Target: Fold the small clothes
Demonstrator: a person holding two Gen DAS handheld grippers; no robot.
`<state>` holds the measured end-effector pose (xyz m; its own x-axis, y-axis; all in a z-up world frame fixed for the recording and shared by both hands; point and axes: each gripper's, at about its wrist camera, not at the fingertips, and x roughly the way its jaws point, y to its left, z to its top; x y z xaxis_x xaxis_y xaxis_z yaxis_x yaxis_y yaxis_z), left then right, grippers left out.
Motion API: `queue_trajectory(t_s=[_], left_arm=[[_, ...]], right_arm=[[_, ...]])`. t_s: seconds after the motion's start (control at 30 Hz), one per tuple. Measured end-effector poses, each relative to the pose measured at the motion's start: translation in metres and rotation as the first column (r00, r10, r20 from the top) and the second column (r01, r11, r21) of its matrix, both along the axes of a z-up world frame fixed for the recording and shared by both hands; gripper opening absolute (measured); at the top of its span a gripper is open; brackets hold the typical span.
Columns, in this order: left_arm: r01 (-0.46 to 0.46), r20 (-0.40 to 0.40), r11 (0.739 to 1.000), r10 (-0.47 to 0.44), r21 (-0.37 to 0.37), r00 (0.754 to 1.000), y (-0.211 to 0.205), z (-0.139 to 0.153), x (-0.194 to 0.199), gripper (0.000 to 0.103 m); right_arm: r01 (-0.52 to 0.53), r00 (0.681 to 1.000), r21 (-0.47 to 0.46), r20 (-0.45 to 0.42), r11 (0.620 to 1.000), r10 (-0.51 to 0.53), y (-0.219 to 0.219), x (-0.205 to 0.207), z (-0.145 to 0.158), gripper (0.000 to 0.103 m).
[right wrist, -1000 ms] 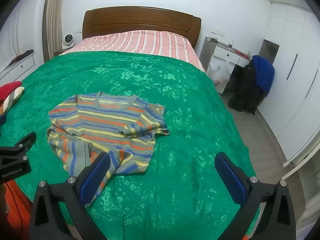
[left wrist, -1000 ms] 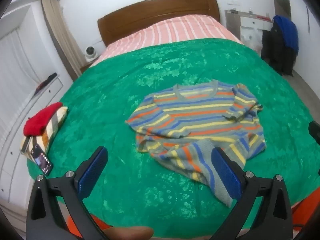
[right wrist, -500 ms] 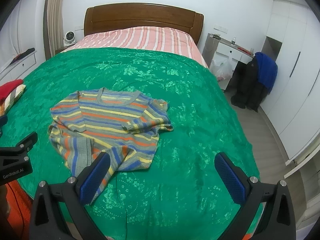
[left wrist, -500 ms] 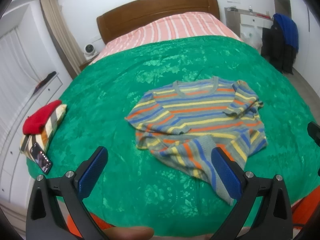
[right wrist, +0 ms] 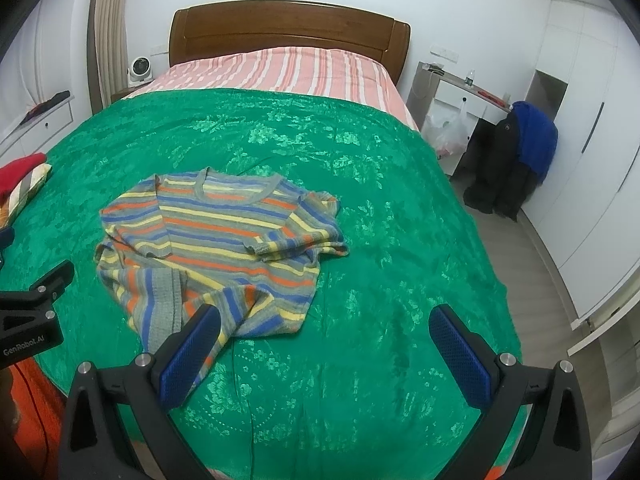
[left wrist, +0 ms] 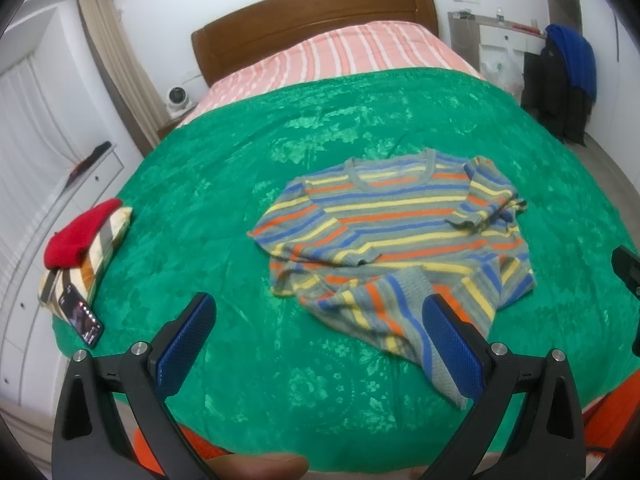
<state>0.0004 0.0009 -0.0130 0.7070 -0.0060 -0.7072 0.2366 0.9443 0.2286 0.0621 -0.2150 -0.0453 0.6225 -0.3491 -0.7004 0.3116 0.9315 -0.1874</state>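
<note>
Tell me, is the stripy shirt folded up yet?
Not yet. The stripy shirt lies spread on the green blanket, only its sleeves and bottom edge rumpled over.

Left wrist view: set at the foot of the bed (left wrist: 224, 184), above its edge, facing the headboard (left wrist: 316, 12), with the striped sweater (left wrist: 392, 232) near, right of centre. Right wrist view: same foot end, further right, facing the headboard (right wrist: 288, 28) too; the striped sweater (right wrist: 224, 236) sits left of centre, wardrobe and floor at right. Shared: bed, sweater, headboard, red garment (left wrist: 78, 232) (right wrist: 18, 170), blue jacket (left wrist: 576, 56) (right wrist: 534, 136).
</note>
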Motion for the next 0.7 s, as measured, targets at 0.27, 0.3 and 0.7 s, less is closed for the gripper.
queue_trajectory(t_s=[0.27,0.3,0.7], left_arm=[[0.003,-0.008,1.000,-0.003,0.004,1.000,-0.0013,-0.0025,0.0020,0.103],[0.003,-0.008,1.000,-0.003,0.005,1.000,-0.0014,-0.0027,0.0020,0.103],[0.003,-0.016,1.000,-0.003,0.007,1.000,-0.0009,-0.0047,0.0042,0.103]], right_arm=[[-0.001,1.000,-0.005,-0.006,1.000,0.001,-0.0003,0.0010,-0.0016,0.103],[-0.001,1.000,-0.005,-0.007,1.000,0.001,-0.0001,0.0010,-0.0017,0.103],[-0.001,1.000,-0.005,-0.013,1.000,0.001,-0.0002,0.0020,-0.0039,0.103]])
